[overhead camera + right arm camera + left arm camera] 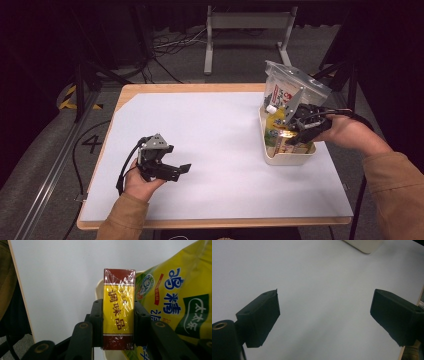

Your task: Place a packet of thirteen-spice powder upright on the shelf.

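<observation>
At the left of the table [150, 115], the left gripper [172, 171] rests low over the white surface in the person's hand, its jaws standing wide apart with nothing between them; it appears idle.

Toward the right edge, a cream tray [290, 159] holds a yellow bag [175, 305] and a clear tub [290, 87] with printed packets inside.

Over that tray, the right gripper [295, 134] is clamped on a small box [118, 310], yellow with dark red ends and film-wrapped; both pads press its long sides, and the box sits just beside the bag, above the tray's rim.

Judgement: 1 item is being placed into, or taken from, the tray; which of the 2 cannot be told. If placing, the next move calls for lowering the box into the free corner beside the bag, then parting the jaws.
</observation>
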Demonstrator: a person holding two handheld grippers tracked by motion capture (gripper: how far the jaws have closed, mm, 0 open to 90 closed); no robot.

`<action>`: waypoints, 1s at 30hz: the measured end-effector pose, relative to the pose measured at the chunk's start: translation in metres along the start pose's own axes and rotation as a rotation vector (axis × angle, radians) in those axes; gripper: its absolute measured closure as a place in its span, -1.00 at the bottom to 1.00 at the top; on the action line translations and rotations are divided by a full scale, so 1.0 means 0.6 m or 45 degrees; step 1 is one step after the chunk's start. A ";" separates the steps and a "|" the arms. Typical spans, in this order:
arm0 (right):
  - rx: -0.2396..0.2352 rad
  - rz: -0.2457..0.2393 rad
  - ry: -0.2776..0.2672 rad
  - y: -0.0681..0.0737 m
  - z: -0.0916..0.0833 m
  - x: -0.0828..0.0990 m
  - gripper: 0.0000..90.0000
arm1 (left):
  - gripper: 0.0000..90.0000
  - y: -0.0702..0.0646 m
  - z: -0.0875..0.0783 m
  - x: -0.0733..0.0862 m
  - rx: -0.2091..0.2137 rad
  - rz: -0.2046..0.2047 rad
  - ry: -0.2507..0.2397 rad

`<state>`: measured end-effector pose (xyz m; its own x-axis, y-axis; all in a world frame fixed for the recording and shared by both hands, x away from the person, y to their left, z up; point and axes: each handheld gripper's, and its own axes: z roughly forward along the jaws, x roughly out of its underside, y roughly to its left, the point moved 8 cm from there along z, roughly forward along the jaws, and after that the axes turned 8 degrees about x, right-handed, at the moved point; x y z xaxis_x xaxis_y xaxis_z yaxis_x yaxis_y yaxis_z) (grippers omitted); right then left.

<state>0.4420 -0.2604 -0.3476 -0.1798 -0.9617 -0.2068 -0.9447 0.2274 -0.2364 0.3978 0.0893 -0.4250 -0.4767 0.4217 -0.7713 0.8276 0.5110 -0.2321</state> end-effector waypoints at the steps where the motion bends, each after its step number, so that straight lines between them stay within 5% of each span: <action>1: 0.005 -0.003 0.001 0.000 0.002 0.000 0.51 | -0.79 0.000 0.000 0.000 0.000 0.001 0.001; 30: -0.008 0.028 0.020 0.012 0.051 0.016 0.48 | -0.79 0.001 0.000 0.003 -0.004 -0.005 0.006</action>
<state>0.4420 -0.2632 -0.3802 -0.2049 -0.9587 -0.1970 -0.9421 0.2478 -0.2261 0.3973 0.0903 -0.4262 -0.4815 0.4233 -0.7675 0.8248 0.5149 -0.2335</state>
